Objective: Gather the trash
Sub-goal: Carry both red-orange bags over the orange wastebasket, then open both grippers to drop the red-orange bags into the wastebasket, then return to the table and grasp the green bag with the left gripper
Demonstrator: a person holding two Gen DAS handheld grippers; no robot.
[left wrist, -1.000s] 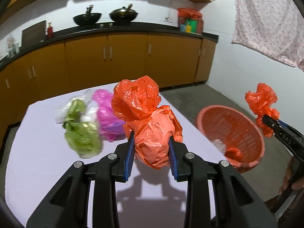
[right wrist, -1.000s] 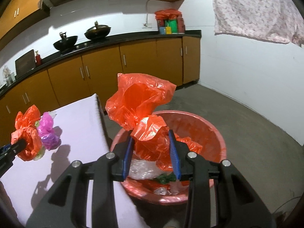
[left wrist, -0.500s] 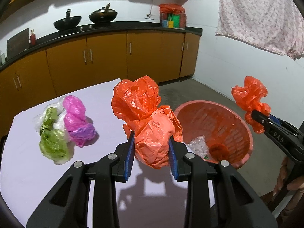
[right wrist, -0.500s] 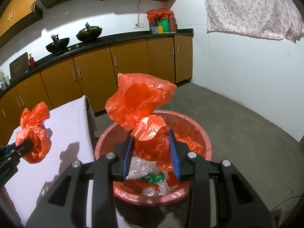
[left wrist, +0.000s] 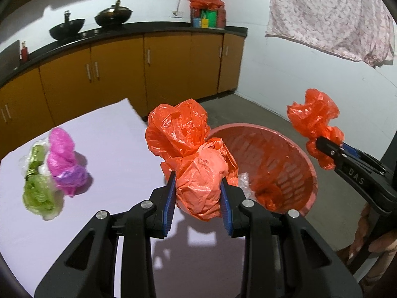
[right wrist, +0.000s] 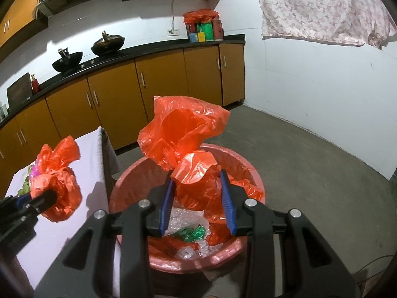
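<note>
My left gripper point(left wrist: 197, 198) is shut on a knotted orange plastic bag point(left wrist: 196, 171), held above the table's right edge, close to the red basket point(left wrist: 301, 154) on the floor. My right gripper point(right wrist: 197, 202) is shut on a second orange bag point(right wrist: 188, 149) and hangs right over the basket point(right wrist: 244, 162), which holds clear wrap, a green scrap and orange plastic. Each gripper shows in the other's view: the right one point(left wrist: 322, 146) at the far right, the left one point(right wrist: 49, 196) at the lower left. A pink bag point(left wrist: 63, 161) and a green bag point(left wrist: 38, 191) lie on the table.
The table point(left wrist: 111, 134) wears a pale lilac cloth and ends just left of the basket. Orange kitchen cabinets point(right wrist: 161, 87) with a black counter and two woks run along the back. A floral cloth point(right wrist: 322, 7) hangs on the white wall. Bare concrete floor point(right wrist: 310, 173) lies to the right.
My left gripper has carried its orange bag rightwards from mid-table to the table edge beside the basket. The right gripper has edged a little further over the basket.
</note>
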